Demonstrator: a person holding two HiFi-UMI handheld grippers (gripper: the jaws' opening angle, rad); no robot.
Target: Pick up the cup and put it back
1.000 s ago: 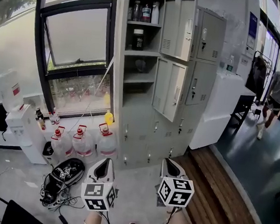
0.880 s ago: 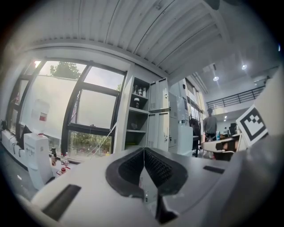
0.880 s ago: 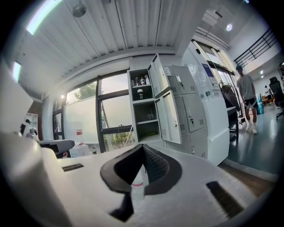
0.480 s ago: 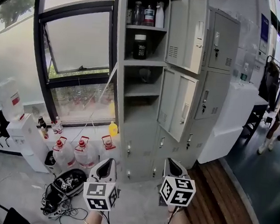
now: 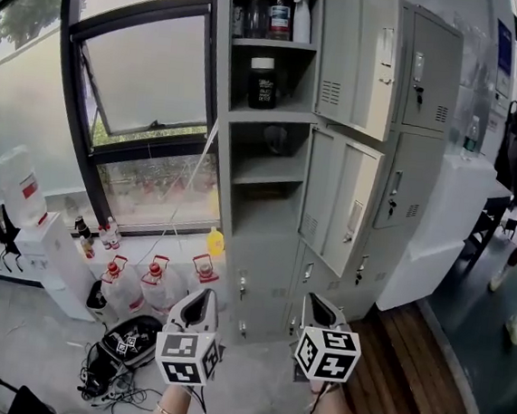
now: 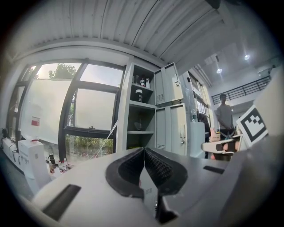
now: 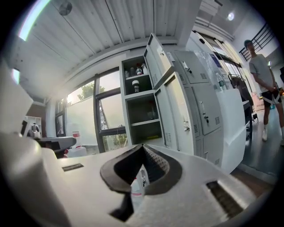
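1. Room with large window [image 5: 143,81] and tall grey locker [image 5: 331,209], upper doors swung open.
2. Cup [image 5: 276,140]: third open compartment down, on its shelf, well apart from both grippers.
3. Dark jar [image 5: 262,84]: compartment above the cup; bottles [image 5: 279,17] on top shelf.
4. Left gripper [image 5: 198,303]: jaws pressed together, nothing between them, low before the locker.
5. Right gripper [image 5: 317,305]: jaws likewise together, empty, beside the left.
6. Water jugs [image 5: 151,282]: on floor under window.

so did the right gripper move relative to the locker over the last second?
Yes. In the head view the right gripper has closed in on the grey locker: its tip now overlaps the bottom doors, which stood farther off before.
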